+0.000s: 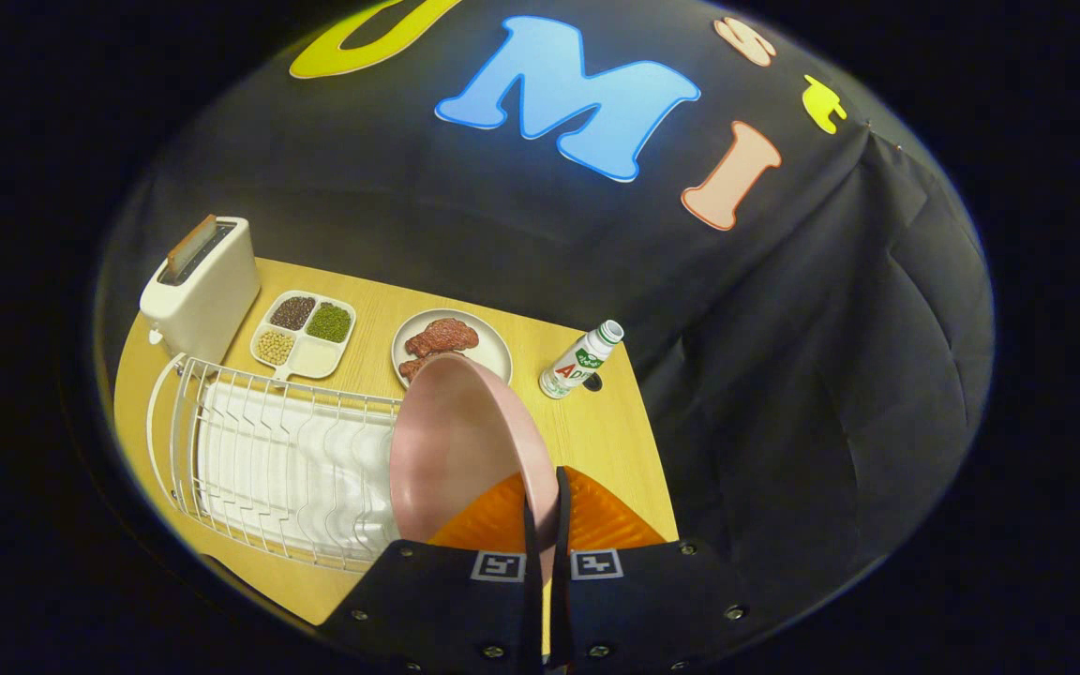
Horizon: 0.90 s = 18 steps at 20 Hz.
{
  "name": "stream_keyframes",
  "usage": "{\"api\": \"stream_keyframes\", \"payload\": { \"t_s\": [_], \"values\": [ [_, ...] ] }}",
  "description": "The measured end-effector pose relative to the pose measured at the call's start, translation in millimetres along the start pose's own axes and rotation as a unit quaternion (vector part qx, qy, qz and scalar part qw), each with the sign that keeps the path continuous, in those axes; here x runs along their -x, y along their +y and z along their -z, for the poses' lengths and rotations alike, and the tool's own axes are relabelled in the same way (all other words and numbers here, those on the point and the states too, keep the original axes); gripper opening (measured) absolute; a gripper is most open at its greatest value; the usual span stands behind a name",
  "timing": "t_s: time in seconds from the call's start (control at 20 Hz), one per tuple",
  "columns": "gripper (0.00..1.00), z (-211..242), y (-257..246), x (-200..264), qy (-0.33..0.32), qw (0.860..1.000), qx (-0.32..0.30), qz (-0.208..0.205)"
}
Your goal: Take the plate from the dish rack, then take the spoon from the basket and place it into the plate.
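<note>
Standing on edge in the claw [541, 525], the pink plate [451, 441] is pinched by its rim, the two orange fingers [610, 516] drawn almost together with only the plate's thin wall between them, both pressing on it. Held that way it has come clear of the white wire dish rack [268, 464], which sits along the desk's near left edge, its slots made to keep crockery upright; that is likely why the plate is gripped edgewise rather than flat. The plate hangs over the rack's right end, above the wooden desk [596, 431].

Toward the far edge, a toaster [202, 286] stands at the left corner, then a divided tray of beans [304, 335], then a grey dish with meat [454, 345] partly hidden behind the pink plate, and a small bottle [582, 359] near the right edge.

I judge the first step nearly done; the plate needs setting down flat. I cannot make out the basket or spoon from where the claw looks.
</note>
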<state>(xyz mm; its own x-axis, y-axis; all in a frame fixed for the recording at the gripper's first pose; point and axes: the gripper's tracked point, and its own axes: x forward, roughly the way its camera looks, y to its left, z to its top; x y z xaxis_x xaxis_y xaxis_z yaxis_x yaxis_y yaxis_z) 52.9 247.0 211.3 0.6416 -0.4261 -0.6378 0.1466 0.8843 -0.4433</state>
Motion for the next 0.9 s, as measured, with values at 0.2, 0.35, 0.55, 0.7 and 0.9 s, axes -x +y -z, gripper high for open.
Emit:
{"api": "stream_keyframes", "payload": {
  "t_s": [0.2,0.35,0.55,0.7,0.9],
  "values": [
    [0.03,16.0,-28.7,16.9,-0.007,0.999,-0.025,-0.030],
    [0.03,32.1,-50.2,23.9,-0.008,0.999,-0.033,-0.039],
    [0.03,58.4,-69.2,27.5,-0.001,0.997,-0.040,-0.060],
    [0.03,80.8,-81.3,29.8,0.007,0.996,-0.048,-0.080],
    [0.04,117.1,-77.7,34.0,0.012,0.989,-0.069,-0.130]
  ]
}}
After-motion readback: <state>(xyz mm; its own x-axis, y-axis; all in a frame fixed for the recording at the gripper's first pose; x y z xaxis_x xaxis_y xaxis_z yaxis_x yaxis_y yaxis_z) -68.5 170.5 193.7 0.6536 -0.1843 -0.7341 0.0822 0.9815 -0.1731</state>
